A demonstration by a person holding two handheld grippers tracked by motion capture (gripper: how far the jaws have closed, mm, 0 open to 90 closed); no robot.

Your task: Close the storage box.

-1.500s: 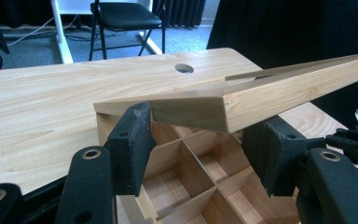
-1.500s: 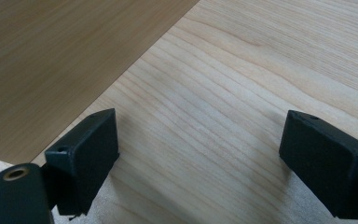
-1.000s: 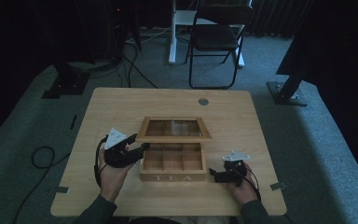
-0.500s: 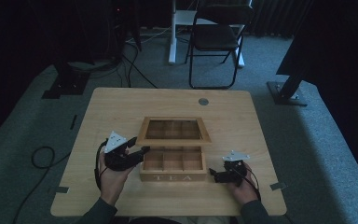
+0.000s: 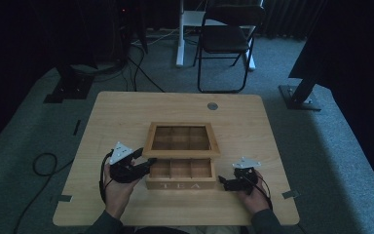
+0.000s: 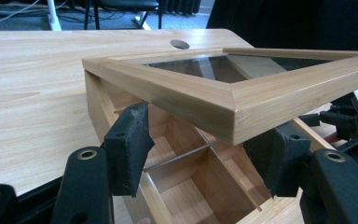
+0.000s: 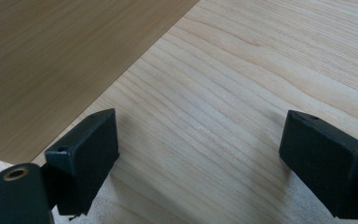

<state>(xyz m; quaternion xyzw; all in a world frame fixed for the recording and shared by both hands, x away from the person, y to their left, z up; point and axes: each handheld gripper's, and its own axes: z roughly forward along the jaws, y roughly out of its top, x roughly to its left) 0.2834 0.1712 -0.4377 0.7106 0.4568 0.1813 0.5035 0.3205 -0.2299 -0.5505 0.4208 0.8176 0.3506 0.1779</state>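
Wooden tea box (image 5: pixel 180 174) lid (image 6: pixel 233 88) corner between left gripper (image 6: pixel 205 154) fingers (image 6: pixel 128 144) — spread wide

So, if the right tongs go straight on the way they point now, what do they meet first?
Probably the tea box: the right tongs, open, point at its right end wall, with bare table between them.

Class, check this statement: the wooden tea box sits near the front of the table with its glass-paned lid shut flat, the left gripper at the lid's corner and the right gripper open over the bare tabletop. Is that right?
Not quite: the lid is raised, not shut flat. The left gripper view shows it lifted clear of the tea box, whose compartments lie open below. The rest stands: the left gripper is at the lid's corner, and the right gripper is open over the table.
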